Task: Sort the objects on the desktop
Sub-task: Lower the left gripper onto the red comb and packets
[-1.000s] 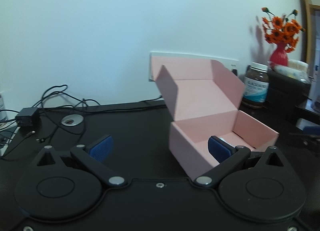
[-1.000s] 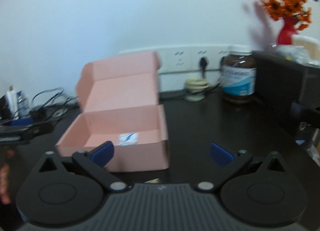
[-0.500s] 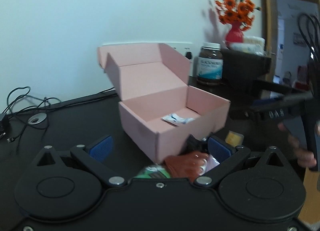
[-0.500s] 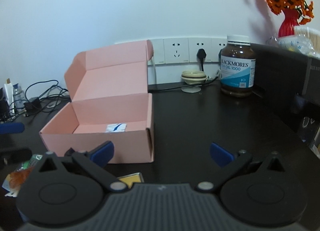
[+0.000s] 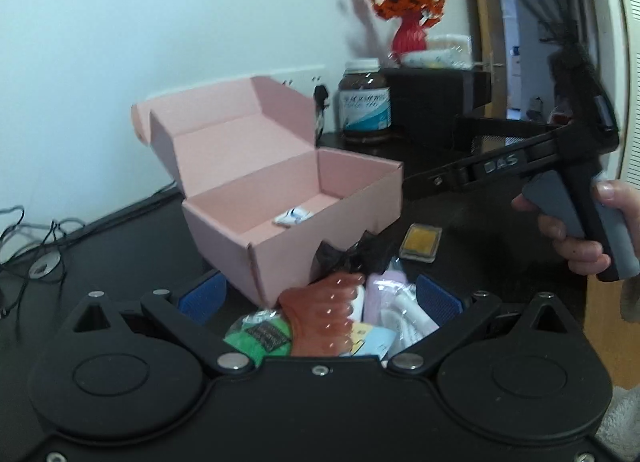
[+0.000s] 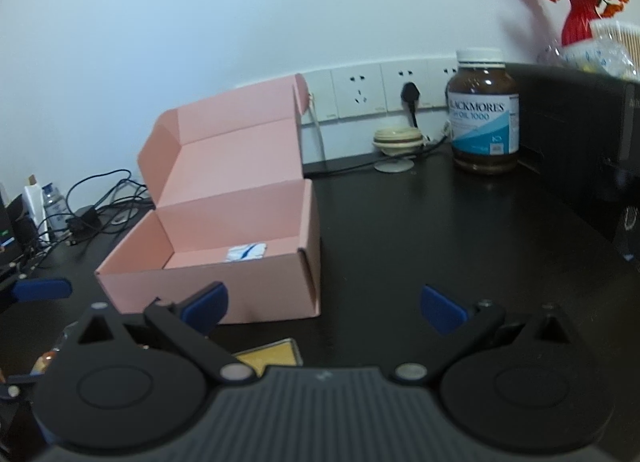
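Just in front of the open pink box (image 5: pixel 320 218), a heap of small items (image 5: pixel 340 322) lay between the left gripper (image 5: pixel 318 298)'s spread jaws. The right gripper (image 6: pixel 322 306) hovered beside the box, jaws spread, holding nothing. Pinching a single piece, probably the brown comb (image 5: pixel 324 314), would serve better than raking several.

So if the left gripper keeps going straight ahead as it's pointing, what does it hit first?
Likely the reddish comb atop the small pile between the open left gripper fingers; behind it, the pink box. Depth is uncertain.
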A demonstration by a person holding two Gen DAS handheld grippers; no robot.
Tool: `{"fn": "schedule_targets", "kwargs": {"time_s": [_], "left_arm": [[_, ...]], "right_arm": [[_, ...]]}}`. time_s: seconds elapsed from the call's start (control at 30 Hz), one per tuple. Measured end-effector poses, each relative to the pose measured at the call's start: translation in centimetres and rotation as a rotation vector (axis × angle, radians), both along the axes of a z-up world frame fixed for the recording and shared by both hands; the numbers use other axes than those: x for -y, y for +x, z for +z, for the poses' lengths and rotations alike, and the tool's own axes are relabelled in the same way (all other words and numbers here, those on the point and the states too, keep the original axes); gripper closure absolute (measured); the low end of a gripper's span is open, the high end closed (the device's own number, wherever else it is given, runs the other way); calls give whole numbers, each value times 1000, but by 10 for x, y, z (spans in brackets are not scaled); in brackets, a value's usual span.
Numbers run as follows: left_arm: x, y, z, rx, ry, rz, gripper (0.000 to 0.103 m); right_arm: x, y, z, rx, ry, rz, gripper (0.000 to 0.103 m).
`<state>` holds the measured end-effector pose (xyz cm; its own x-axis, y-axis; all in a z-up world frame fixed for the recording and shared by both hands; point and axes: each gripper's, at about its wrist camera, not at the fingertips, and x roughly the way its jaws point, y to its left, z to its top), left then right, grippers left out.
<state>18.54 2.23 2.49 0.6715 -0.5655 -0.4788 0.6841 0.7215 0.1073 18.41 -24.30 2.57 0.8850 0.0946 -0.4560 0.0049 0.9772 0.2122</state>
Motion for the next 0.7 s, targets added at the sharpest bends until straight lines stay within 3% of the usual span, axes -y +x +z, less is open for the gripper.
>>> {"fn": "schedule_targets", "kwargs": {"time_s": [0.13,0.4,0.7], "left_arm": [[-2,3,-2,-37,9,19,0],[-9,14,-3,-134,-78,-6,1],[-9,0,2,-48,-89,-14,7]], "right_arm": [[1,0,0,1,4,-10,1],[5,0,0,1,29,-7,1],[6,0,-1,2,47,1,1]]}}
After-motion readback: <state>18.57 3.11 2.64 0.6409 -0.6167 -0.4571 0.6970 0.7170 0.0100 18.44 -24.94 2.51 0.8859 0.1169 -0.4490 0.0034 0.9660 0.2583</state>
